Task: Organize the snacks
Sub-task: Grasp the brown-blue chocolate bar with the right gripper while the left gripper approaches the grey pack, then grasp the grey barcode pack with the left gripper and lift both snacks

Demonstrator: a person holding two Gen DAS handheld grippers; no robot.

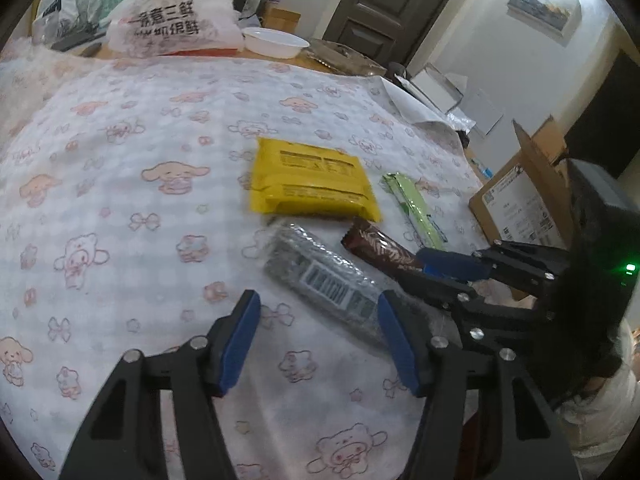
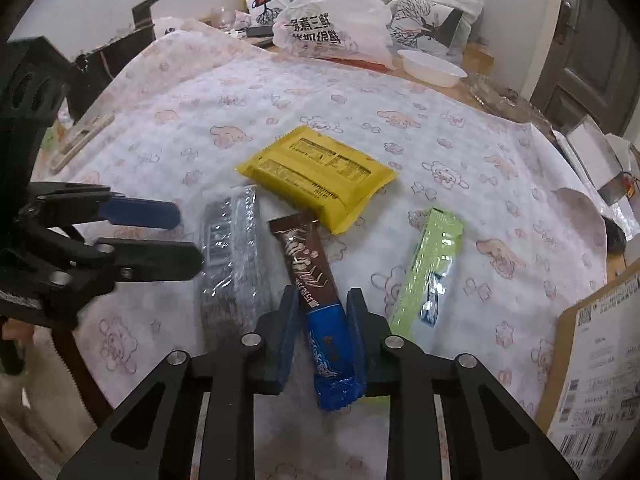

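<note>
Four snacks lie on the cartoon-print tablecloth [image 2: 160,128]: a yellow pack [image 2: 316,176], a silver wrapped pack [image 2: 230,264], a brown and blue bar [image 2: 308,268] and a green pack [image 2: 432,264]. My right gripper [image 2: 324,300] is shut on the blue near end of the bar, one pad pressing on each side. In the left wrist view the right gripper [image 1: 420,270] holds the bar [image 1: 380,250] from the right. My left gripper [image 1: 318,340] stands open over the near end of the silver pack [image 1: 320,276], whose corner lies by the right finger; the pads do not press it.
At the far edge of the table sit a white printed plastic bag [image 2: 336,28], a white bowl [image 2: 432,68] and a glass dish [image 1: 344,58]. A cardboard box [image 2: 592,360] stands off the table's right side. A dark door [image 1: 376,4] is behind.
</note>
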